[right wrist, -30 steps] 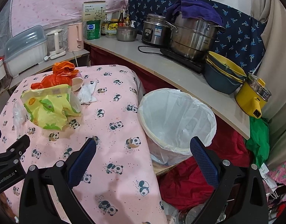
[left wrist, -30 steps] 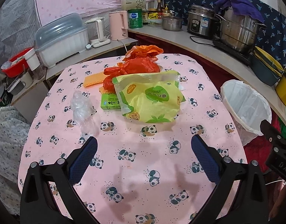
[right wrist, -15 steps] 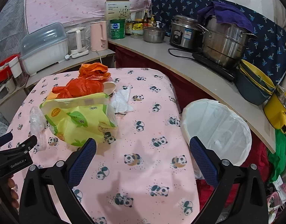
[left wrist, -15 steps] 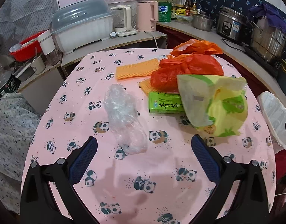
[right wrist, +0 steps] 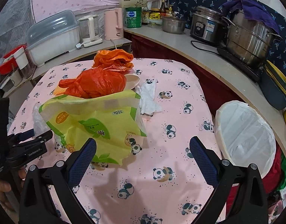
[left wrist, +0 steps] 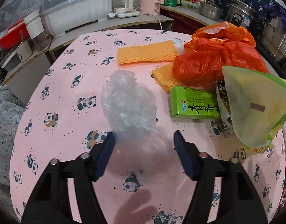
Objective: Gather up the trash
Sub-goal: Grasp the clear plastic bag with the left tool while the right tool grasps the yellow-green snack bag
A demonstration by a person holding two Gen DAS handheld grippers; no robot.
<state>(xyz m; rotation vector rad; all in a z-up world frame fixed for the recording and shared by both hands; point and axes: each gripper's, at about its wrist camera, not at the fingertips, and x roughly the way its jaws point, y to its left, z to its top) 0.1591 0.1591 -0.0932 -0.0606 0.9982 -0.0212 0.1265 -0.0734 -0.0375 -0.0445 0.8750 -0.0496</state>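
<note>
**Left gripper closing around clear plastic wrap**

The left gripper (left wrist: 144, 145) points down at the desk (left wrist: 68, 97), jaws closing with the crumpled clear plastic wrap (left wrist: 128, 102) between them; its left pad looks to touch the wrap, the right stands clear. The arm reads "GenRobot.AI" in the right wrist view. Beside the wrap lie a green tea packet (left wrist: 194, 105) (Chinese characters) and a yellow-green bag (right wrist: 94, 123) marked "520A". The right gripper (right wrist: 143, 155) hangs wide open, empty, over the desk near the white-lined bin (right wrist: 245, 136).

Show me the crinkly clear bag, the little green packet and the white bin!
clear bag (left wrist: 128, 100), left wrist view, its crumpled middle.
green packet (left wrist: 194, 104), left wrist view, its printed face.
white bin (right wrist: 245, 136), right wrist view, its liner inside.
</note>
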